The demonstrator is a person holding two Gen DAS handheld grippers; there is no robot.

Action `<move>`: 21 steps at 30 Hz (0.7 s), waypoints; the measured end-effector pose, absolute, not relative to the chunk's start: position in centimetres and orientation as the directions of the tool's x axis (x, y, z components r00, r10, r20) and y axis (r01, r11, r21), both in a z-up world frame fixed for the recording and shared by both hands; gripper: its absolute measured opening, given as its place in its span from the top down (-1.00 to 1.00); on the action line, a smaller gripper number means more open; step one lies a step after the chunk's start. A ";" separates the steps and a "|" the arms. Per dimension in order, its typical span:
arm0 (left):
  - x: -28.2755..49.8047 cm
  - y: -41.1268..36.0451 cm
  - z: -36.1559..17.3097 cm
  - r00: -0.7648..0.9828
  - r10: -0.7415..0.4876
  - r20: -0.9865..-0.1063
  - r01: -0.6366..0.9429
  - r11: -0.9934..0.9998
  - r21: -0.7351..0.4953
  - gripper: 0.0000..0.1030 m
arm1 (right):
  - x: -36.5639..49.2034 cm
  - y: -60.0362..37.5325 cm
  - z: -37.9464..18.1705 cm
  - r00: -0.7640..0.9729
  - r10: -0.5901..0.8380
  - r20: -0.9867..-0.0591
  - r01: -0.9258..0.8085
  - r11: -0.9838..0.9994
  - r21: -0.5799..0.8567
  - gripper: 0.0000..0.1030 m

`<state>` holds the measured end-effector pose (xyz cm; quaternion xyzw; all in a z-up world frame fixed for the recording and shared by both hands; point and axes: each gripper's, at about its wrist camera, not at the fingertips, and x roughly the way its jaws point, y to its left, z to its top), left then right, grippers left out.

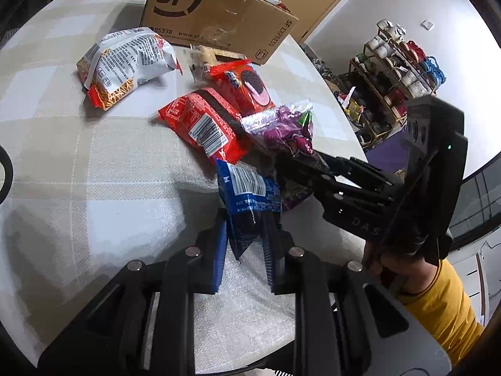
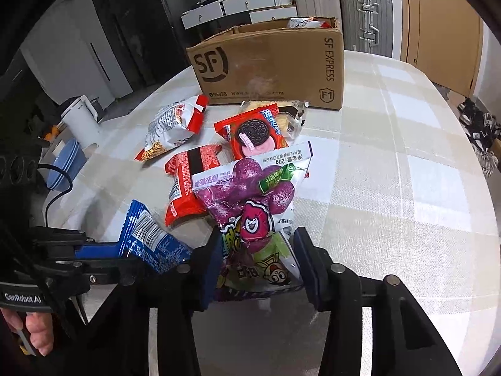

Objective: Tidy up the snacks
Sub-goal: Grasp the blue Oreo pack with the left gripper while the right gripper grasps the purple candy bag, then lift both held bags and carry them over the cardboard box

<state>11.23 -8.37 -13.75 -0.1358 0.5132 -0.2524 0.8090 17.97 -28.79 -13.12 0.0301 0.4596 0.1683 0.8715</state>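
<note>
My left gripper is shut on a blue snack packet, also seen in the right wrist view. My right gripper is shut on a purple candy bag, which also shows in the left wrist view. On the table lie a red packet, a red Oreo packet, a clear cookie packet and a white-and-red noodle-snack bag. An open SF cardboard box stands behind them.
The round table has a pale checked cloth. A white kettle and blue bowls stand at its left edge. Suitcases and a shelf rack stand beyond the table.
</note>
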 end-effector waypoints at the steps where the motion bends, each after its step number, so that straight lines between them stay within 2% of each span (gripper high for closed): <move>1: 11.0 -8.3 -13.5 0.351 -0.549 -0.758 0.273 0.835 -0.478 0.68 | 17.9 -28.9 -13.0 0.522 0.327 -0.788 -0.267 0.940 0.213 0.23; 5: 10.6 -8.0 -12.5 0.368 -0.563 -0.740 0.287 0.826 -0.485 0.70 | 17.6 -29.0 -12.7 0.524 0.343 -0.780 -0.270 0.935 0.230 0.29; 21: 8.7 -3.8 -9.8 0.428 -0.609 -0.667 0.247 0.789 -0.562 0.71 | 15.5 -31.6 -9.9 0.579 0.427 -0.695 -0.191 0.899 0.393 0.32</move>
